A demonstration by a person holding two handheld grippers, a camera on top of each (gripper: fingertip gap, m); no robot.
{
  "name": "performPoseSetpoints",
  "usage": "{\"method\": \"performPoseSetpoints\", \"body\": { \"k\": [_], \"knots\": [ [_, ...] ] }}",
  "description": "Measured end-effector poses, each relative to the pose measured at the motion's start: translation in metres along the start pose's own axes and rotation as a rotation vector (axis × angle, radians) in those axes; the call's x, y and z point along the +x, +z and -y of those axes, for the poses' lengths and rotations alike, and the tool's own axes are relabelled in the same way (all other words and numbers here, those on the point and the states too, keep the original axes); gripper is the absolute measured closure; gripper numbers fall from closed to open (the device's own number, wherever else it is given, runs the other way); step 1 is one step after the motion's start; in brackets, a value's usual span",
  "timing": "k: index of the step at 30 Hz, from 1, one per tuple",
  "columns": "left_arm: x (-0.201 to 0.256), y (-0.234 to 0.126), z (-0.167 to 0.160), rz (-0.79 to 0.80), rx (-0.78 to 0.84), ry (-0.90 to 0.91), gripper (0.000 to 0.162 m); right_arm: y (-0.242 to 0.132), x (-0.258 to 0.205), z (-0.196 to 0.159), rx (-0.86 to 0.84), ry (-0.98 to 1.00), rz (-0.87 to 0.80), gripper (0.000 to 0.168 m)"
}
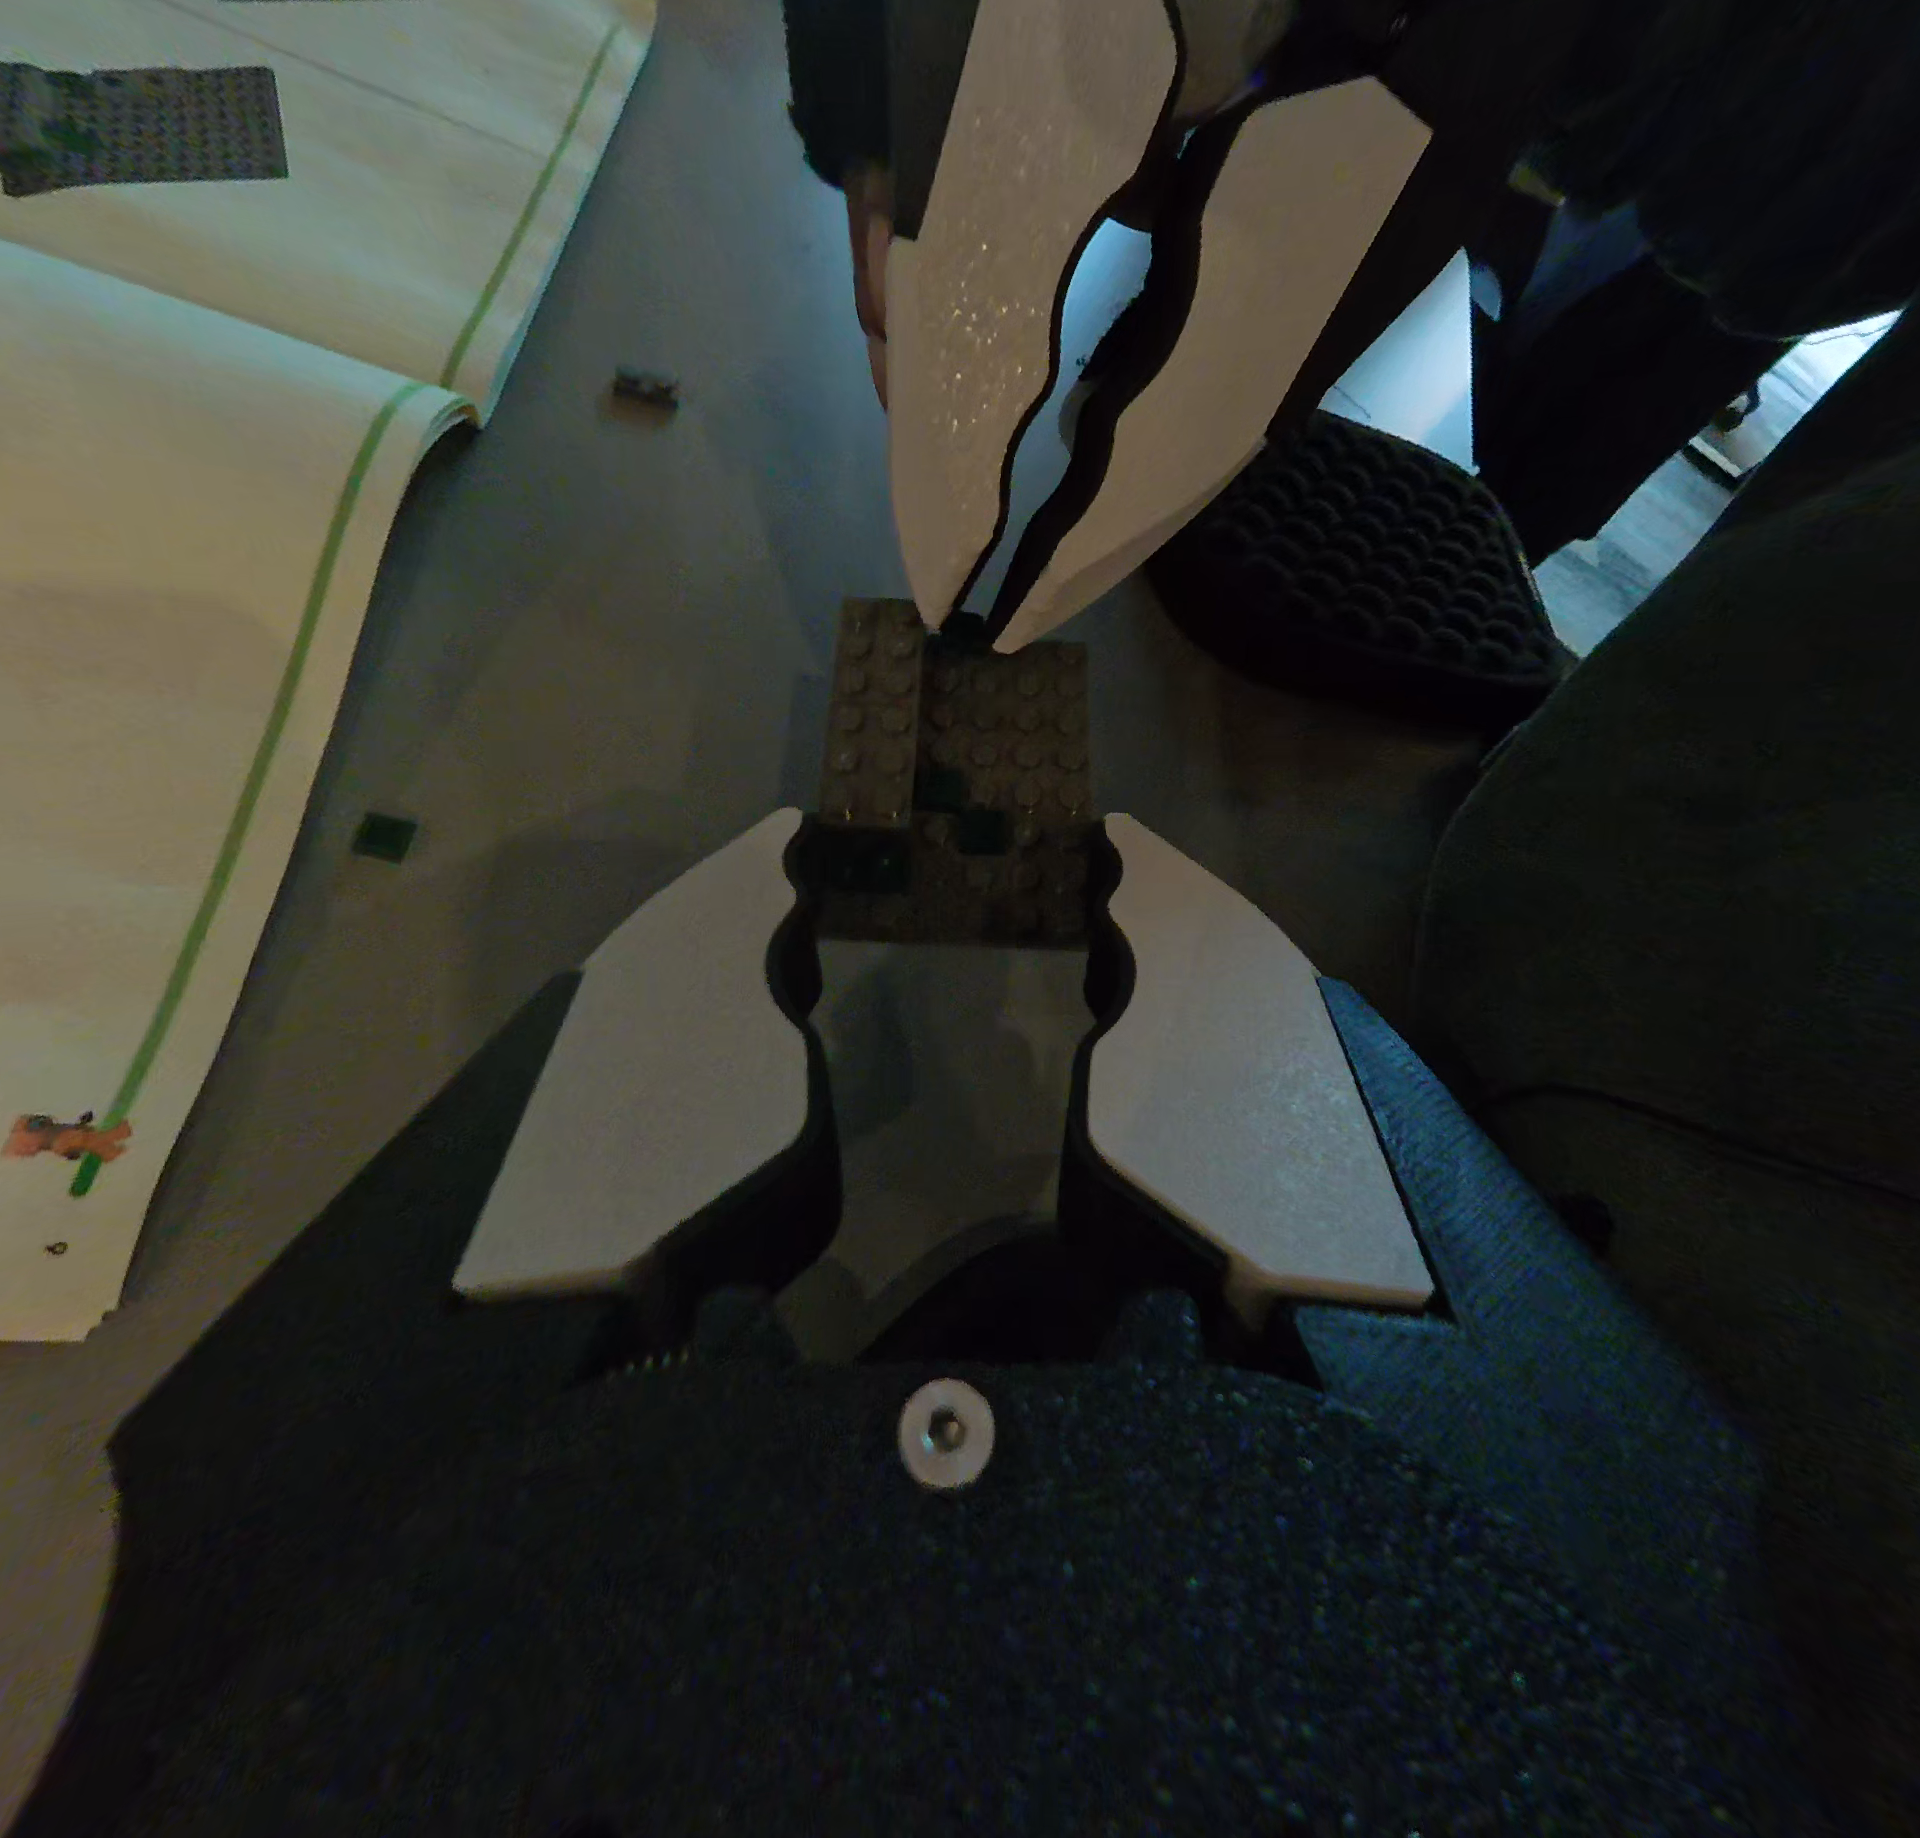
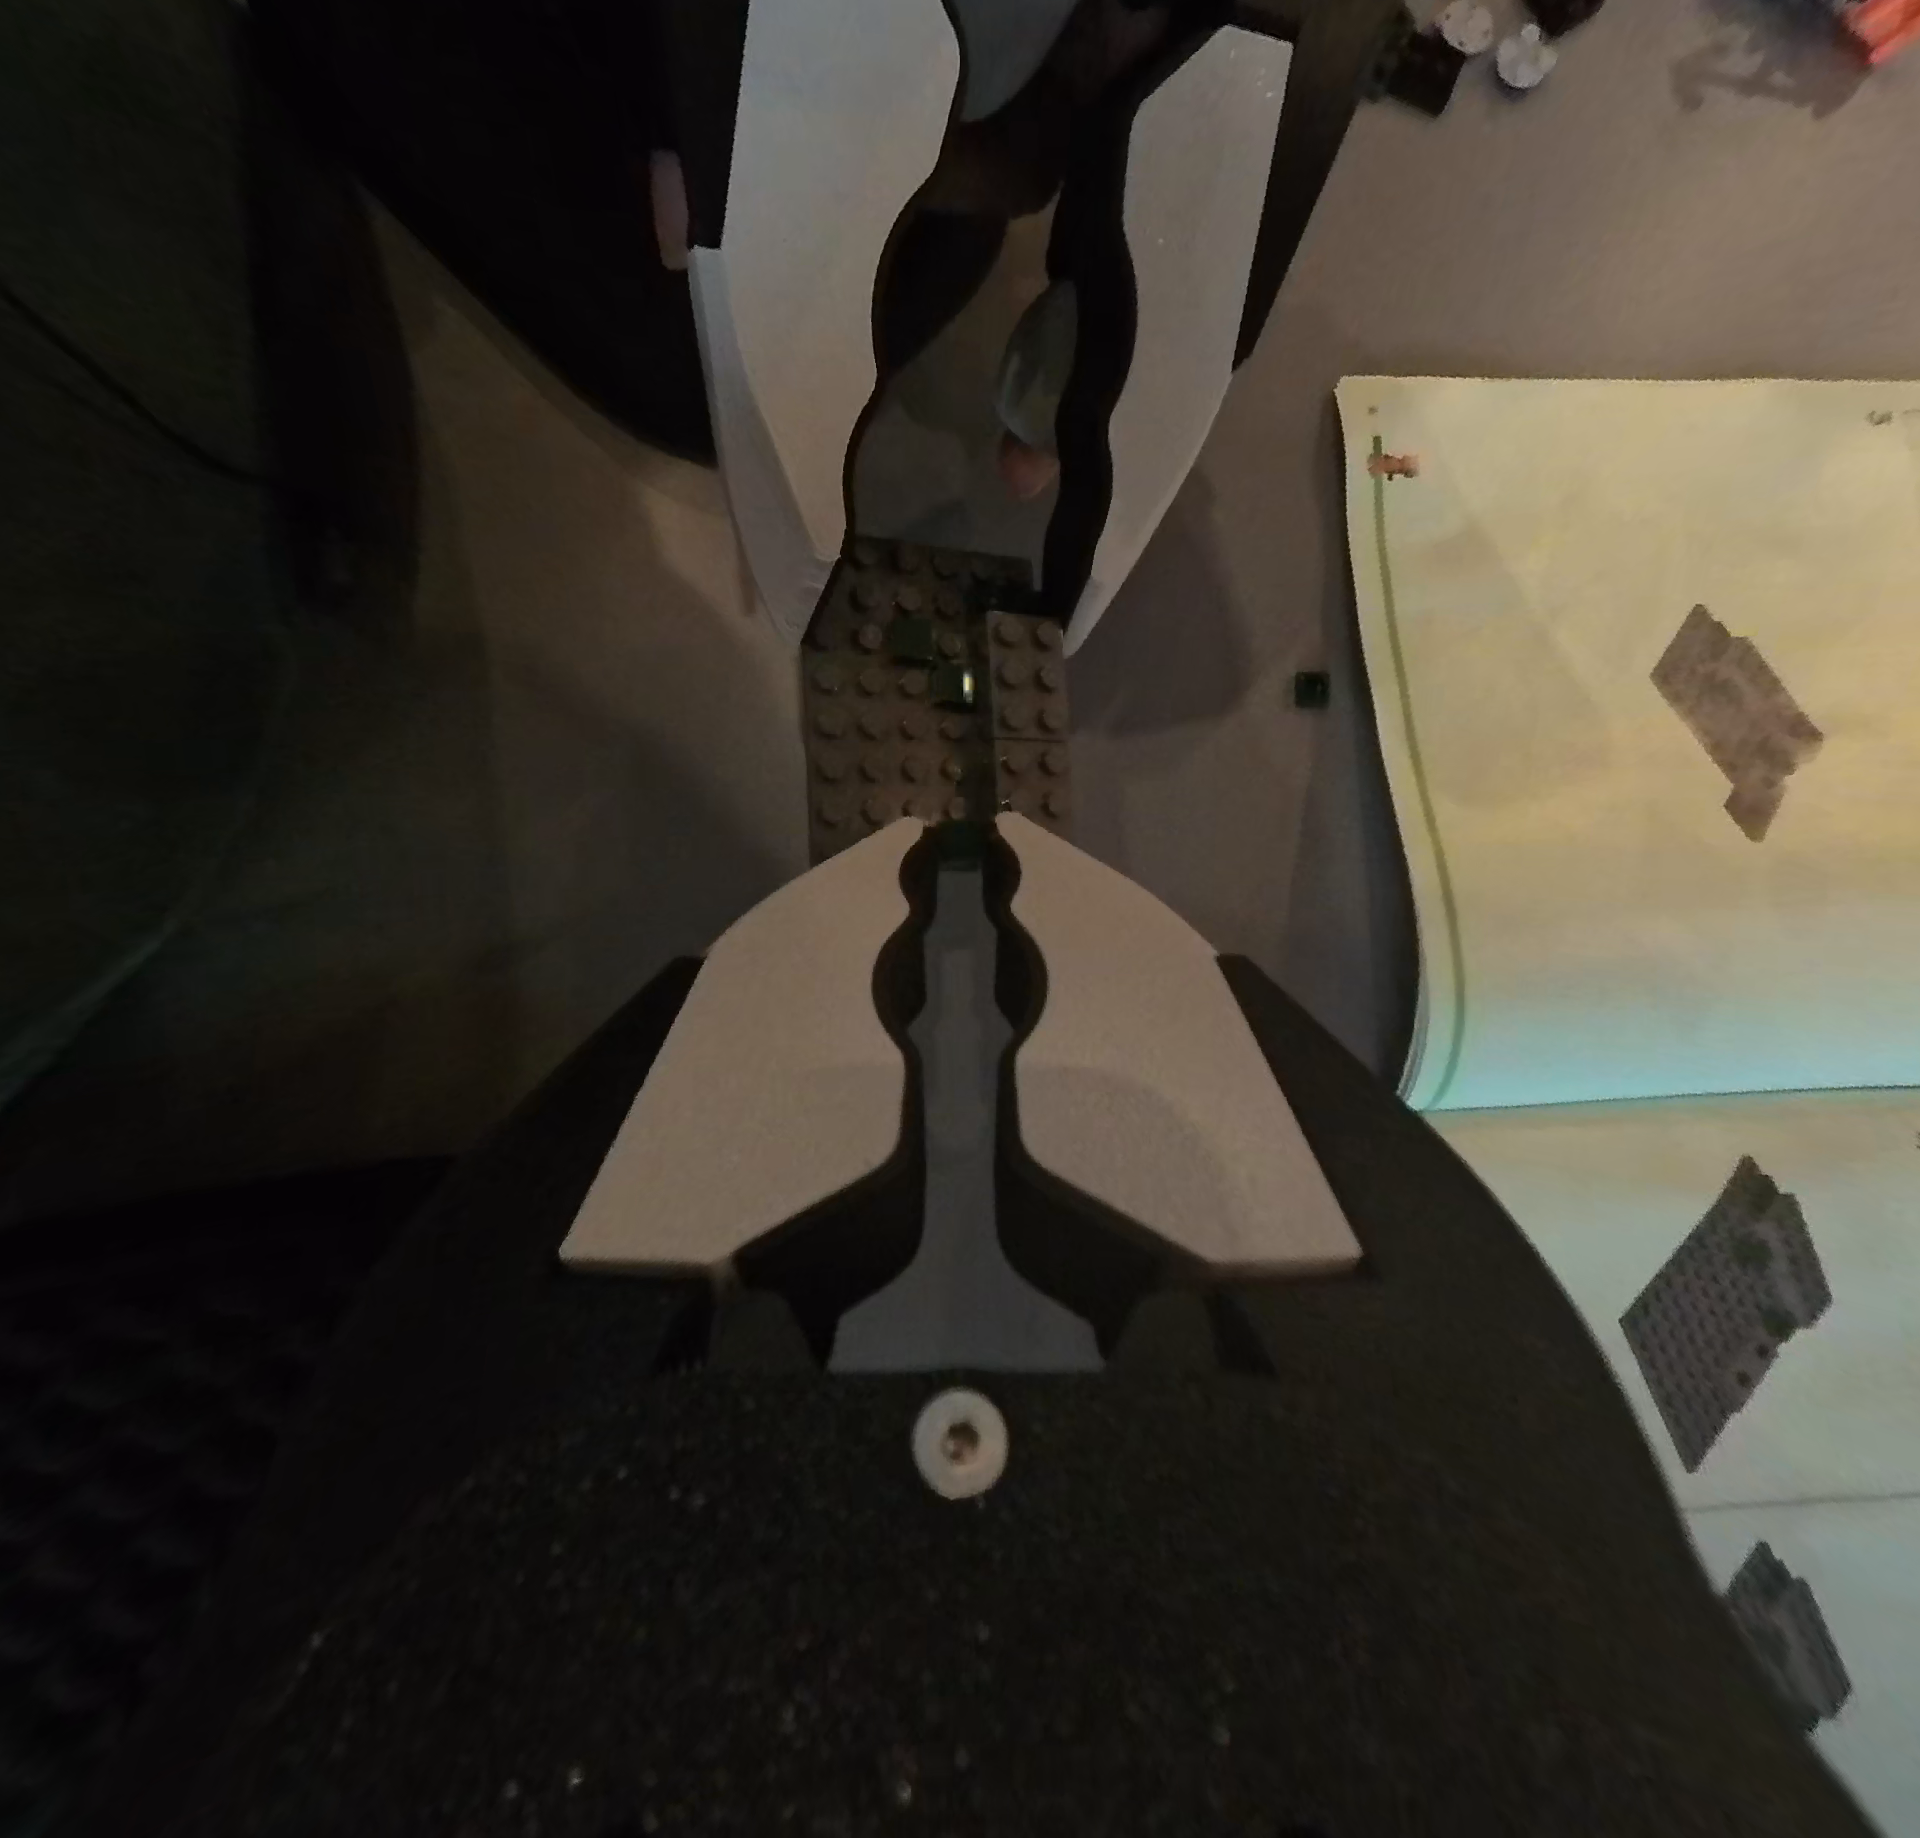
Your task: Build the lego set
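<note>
A dark grey studded plate point(image 1: 997, 739) lies on the grey table, with a lighter grey brick point(image 1: 873, 718) stacked along one side and small dark green tiles point(image 1: 966, 822) on it. My left gripper point(image 1: 948, 853) is shut on the plate's near end, one finger on each side. My right gripper point(image 2: 961, 832) is shut on a small dark green piece point(image 2: 958, 843) and holds it at the plate's point(image 2: 883, 728) edge. In the left wrist view the right gripper point(image 1: 968, 630) comes down from above onto the plate's far end. In the right wrist view the left gripper point(image 2: 940, 614) clamps the far end.
An open instruction booklet point(image 1: 208, 438) lies beside the plate; it also shows in the right wrist view point(image 2: 1662, 749). A loose dark green tile point(image 1: 384, 838) and a small grey piece point(image 1: 644, 391) lie near it. More loose pieces point(image 2: 1475, 32) sit farther off. A dark cushion point(image 1: 1351, 562) is past the table edge. My two grippers' fingertips are within a few centimetres of each other. My left tips are roughly 8 cm from the loose dark green tile point(image 1: 384, 838). The right camera catches it too, in the right wrist view point(image 2: 1311, 686).
</note>
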State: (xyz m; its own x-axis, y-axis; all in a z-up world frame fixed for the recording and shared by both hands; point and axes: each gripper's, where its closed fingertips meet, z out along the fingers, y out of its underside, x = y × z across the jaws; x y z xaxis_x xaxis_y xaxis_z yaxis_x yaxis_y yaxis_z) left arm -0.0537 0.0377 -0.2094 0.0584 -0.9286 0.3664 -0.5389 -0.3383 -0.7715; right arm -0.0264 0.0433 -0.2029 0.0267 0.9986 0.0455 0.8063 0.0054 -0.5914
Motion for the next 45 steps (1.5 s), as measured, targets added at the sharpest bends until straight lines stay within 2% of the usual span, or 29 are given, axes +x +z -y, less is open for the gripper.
{"method": "performPoseSetpoints", "body": {
  "k": [17,22,26,32,39,45],
  "knots": [
    [0.004,-0.002,0.007,-0.027,0.05,0.006,0.114,-0.011,-0.003,0.007,0.002,0.002,-0.007,0.16],
    [0.0,-0.004,0.005,-0.005,0.041,0.013,0.114,-0.028,0.007,0.007,0.053,0.044,-0.044,0.16],
    [-0.006,-0.007,0.0,0.025,0.028,0.014,0.114,-0.034,0.013,-0.018,0.023,0.084,-0.08,0.159],
    [-0.01,-0.006,-0.006,0.051,0.002,0.021,0.113,-0.013,0.007,-0.064,-0.051,0.14,-0.11,0.156],
    [-0.01,-0.004,-0.009,0.069,-0.022,0.032,0.112,0.009,0.011,-0.076,-0.055,0.128,-0.139,0.154],
    [-0.011,-0.005,-0.011,0.074,-0.018,0.016,0.112,0.01,0.011,-0.073,-0.022,0.164,-0.094,0.161]
  ]
}}
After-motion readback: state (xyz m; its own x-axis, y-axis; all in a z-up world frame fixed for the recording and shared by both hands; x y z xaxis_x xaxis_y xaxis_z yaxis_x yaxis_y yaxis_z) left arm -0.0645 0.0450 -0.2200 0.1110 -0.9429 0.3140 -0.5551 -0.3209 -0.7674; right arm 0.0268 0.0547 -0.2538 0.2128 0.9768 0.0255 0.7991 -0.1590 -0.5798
